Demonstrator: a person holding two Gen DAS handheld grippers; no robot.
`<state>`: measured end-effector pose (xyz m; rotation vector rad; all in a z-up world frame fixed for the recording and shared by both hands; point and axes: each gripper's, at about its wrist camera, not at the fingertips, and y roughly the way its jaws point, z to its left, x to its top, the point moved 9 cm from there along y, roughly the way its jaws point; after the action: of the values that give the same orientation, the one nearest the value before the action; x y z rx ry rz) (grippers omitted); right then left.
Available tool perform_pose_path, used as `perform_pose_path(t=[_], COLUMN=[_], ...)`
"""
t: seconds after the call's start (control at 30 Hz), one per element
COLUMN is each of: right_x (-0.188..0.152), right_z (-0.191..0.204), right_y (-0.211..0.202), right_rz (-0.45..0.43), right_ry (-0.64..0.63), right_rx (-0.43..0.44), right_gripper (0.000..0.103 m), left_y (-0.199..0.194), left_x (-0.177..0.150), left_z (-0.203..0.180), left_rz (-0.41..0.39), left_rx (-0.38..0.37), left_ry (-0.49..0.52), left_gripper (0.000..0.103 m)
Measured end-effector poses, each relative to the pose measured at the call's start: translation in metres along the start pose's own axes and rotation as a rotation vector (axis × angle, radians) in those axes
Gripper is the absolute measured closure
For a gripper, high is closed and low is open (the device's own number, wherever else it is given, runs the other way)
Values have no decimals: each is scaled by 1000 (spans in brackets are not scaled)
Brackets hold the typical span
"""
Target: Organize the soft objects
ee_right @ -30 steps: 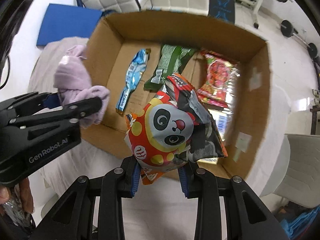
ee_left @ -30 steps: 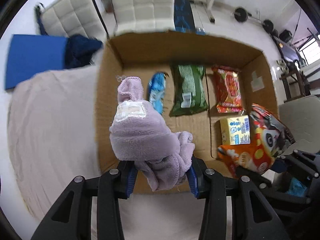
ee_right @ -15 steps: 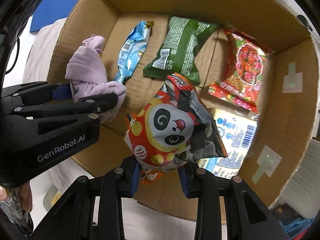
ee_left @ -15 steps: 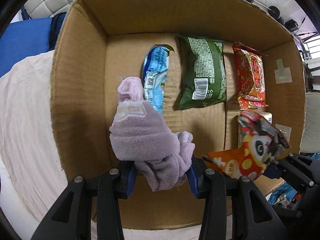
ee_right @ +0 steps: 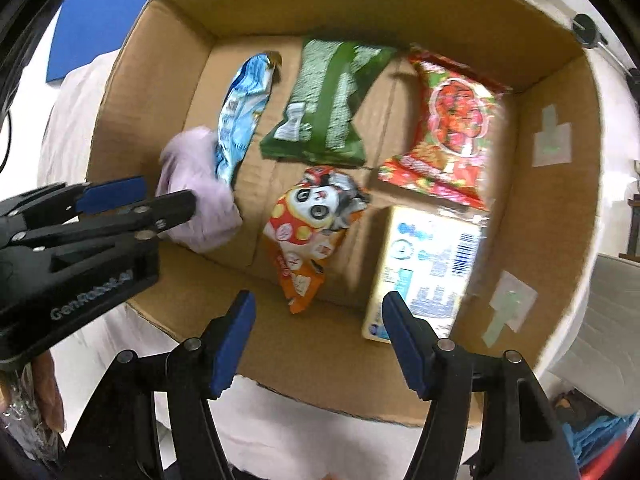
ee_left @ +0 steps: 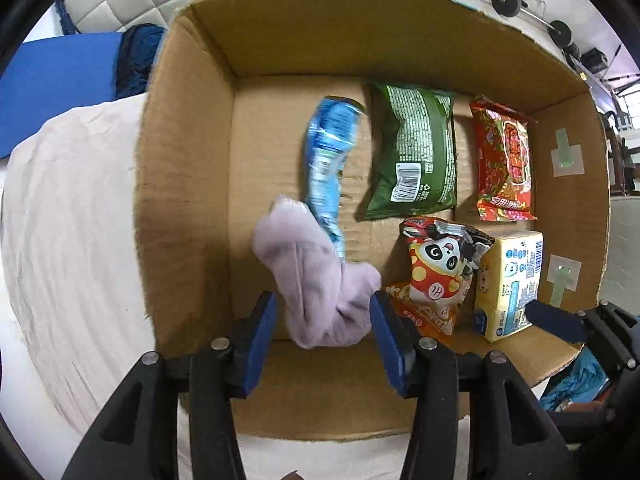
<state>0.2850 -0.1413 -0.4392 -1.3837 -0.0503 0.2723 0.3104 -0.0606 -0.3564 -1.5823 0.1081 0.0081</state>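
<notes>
Left gripper (ee_left: pixel 323 322) jaws wide, lilac cloth (ee_left: pixel 320 276) loose between them inside cardboard box (ee_left: pixel 180 184), touching blue packet (ee_left: pixel 328 160). Right gripper (ee_right: pixel 316 334) jaws wide, empty. Lift straight out; avoid snagging cloth.

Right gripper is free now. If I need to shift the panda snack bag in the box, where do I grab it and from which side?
Grip the panda snack bag across its puffed middle, coming straight down from above with the right gripper. It lies flat on the box floor, the yellow pack close on one side, so set the fingers along its length rather than reaching in sideways.
</notes>
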Motion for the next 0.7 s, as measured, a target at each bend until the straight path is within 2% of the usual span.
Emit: perform_pose_path(t=[0.07,0.1,0.13,0.2,0.27,0.3,0.33,0.47,0.53,0.7], right_x=[0,0,0,-1,-4,-4,-5,-10,-10,-18], right_z=[-7,-10,-13,-24,-30,-31,-32,-39,-40,-44], right_y=[-4,-6,-7,-11,-19,-20,-20,-24,-25,-40], right_rz=[-15,-23,-26,-40,-51,-56,-61,-81,-97,-133], right_ry=[9,18,32,60,78,86,93,120,140,171], right_rx=[-41,-51,-58,-73,-94,-96,-92,-107,-108,-110], right_gripper=[33,30,22,18,15,11,4,0,0,0], left_y=[-5,-8,-11,-18,-23,-26,-30,-43,-43,-50], left_x=[-1,-3,-3,-5,-6,-7,-3,-3,-5,-12], left_z=[0,1,2,4,5,6,6,13,18,17], left_rz=[-11,-17,-27,-50,-70,-79,-89,-127,-143,-183], left_rx=[3,12,21,34,41,49,64,70,70,75], left_ry=[0,1,2,0,-9,-16,-21,-46,-59,-72], left_gripper=[57,55,52,52,39,24,14,10,4,3])
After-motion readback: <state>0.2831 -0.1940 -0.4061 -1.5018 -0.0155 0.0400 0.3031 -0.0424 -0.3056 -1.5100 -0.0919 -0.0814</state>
